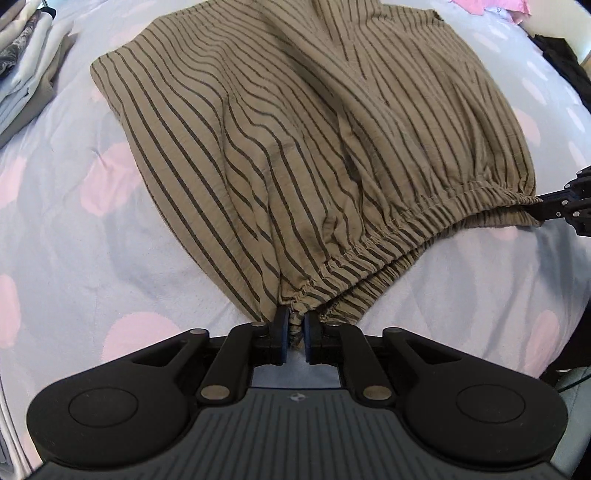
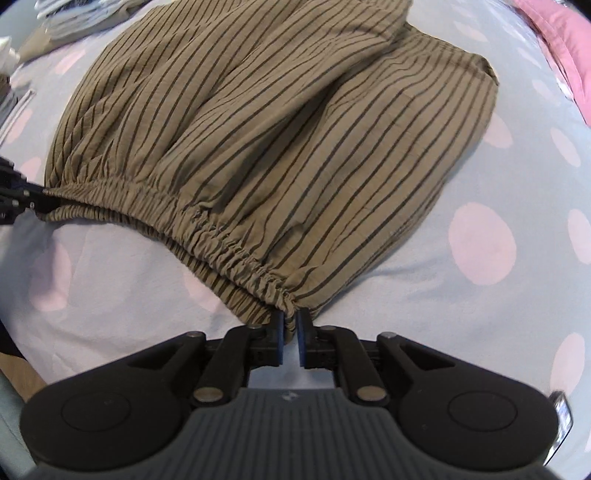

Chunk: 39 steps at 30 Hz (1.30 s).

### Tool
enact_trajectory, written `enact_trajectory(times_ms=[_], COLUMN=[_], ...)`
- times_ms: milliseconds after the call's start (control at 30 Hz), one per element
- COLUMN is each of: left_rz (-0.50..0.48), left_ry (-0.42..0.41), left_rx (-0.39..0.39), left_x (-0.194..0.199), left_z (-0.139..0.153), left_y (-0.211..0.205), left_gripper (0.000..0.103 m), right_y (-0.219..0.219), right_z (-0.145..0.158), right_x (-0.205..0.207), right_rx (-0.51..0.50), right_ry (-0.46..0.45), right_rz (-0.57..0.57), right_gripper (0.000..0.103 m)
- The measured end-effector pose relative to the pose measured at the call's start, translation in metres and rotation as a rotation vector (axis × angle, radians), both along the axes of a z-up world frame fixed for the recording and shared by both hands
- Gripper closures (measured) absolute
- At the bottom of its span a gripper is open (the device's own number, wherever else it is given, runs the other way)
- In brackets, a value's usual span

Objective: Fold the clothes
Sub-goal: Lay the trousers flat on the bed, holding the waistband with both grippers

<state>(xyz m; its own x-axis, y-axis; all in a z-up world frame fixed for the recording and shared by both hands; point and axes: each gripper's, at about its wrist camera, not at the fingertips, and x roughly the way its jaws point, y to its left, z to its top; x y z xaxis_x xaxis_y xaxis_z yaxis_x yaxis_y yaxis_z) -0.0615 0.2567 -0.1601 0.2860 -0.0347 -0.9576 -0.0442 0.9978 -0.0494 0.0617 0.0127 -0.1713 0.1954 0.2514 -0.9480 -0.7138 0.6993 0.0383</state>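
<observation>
An olive-brown garment with dark stripes lies spread on the bed, its gathered elastic waistband nearest me. My left gripper sits at the band's left corner. A bunched bit of the band lies between its pads, which stand slightly apart from it. My right gripper is at the band's right corner. Its pads are slightly apart, with the corner just at their tips and bedding showing in the gap. Each gripper shows at the other view's edge: right gripper, left gripper.
The bed cover is pale blue with pink dots. A stack of folded clothes lies at the far left. Pink fabric lies at the far right, and a dark garment lies near it.
</observation>
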Motion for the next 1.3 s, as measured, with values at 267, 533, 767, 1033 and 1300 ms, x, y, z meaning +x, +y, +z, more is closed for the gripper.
enact_trajectory(times_ms=[267, 533, 767, 1033, 1300], left_rz=[0.107, 0.477, 0.542, 0.493, 0.523], left_ry=[-0.051, -0.096, -0.087, -0.123, -0.128], left_rx=[-0.151, -0.417, -0.433, -0.398, -0.503], left_x=[-0.022, -0.035, -0.031, -0.030, -0.042], left_z=[0.026, 0.008, -0.016, -0.012, 0.025], left_y=[0.012, 0.052, 0.046, 0.040, 0.055], left_gripper=[0.044, 0.050, 0.047, 0.081, 0.091], right_y=[-0.028, -0.051, -0.057, -0.053, -0.068], right_z=[0.029, 0.027, -0.003, -0.020, 0.018], right_x=[-0.003, 0.020, 0.034, 0.026, 0.016], right_rx=[0.151, 0.329, 0.349, 0.347, 0.396], right_ry=[0.066, 0.143, 0.261, 0.316, 0.331], right_rz=[-0.158, -0.430, -0.560, -0.564, -0.542], right_gripper=[0.059, 0.055, 0.065, 0.088, 0.094])
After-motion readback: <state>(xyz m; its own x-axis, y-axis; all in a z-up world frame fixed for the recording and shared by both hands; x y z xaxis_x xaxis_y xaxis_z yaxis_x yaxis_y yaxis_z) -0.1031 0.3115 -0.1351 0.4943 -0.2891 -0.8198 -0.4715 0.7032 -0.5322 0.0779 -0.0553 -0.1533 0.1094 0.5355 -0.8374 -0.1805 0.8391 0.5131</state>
